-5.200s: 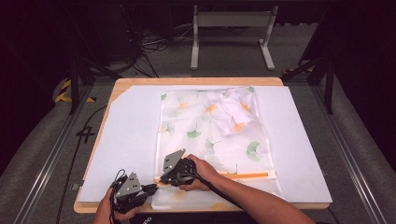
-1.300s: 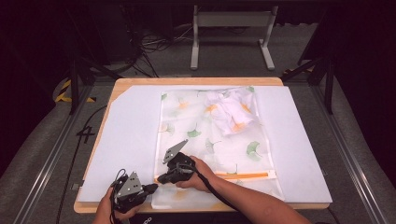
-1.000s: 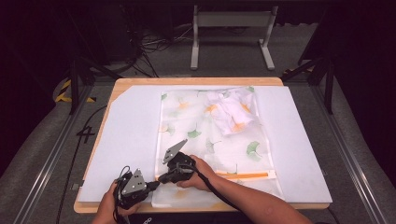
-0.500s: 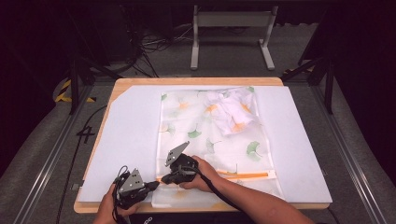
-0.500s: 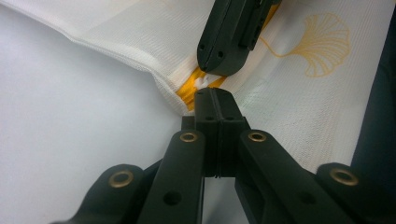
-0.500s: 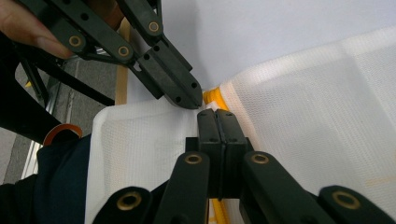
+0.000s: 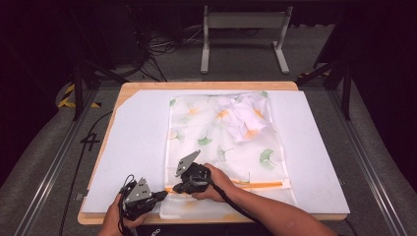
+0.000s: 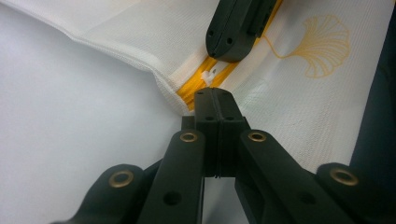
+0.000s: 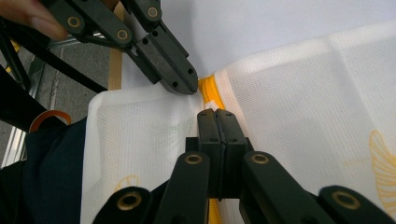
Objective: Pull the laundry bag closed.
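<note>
Tongs first, going left to right: the left tongs (image 7: 158, 195) sit at the near-left corner of the mesh laundry bag (image 7: 221, 147), jaws closed flat together with their tip touching the end of the orange zipper (image 7: 255, 185); whether they actually pinch the fabric there I can't tell. Just beside them, the right tongs (image 7: 183, 188) are also closed, tip on the little white zipper pull (image 9: 208, 104), looks like they're nipping it but it's too small to be sure. The bag lies flat on the white sheet (image 7: 133, 147) over the bench (image 7: 147, 86), with a bundled white garment (image 7: 243, 115) inside near the far end. The zipper runs off to the right along the bag's near edge, so I'd guess the right hand, forearm angled across the bag, does the pulling rightward while the left anchors the corner.
</note>
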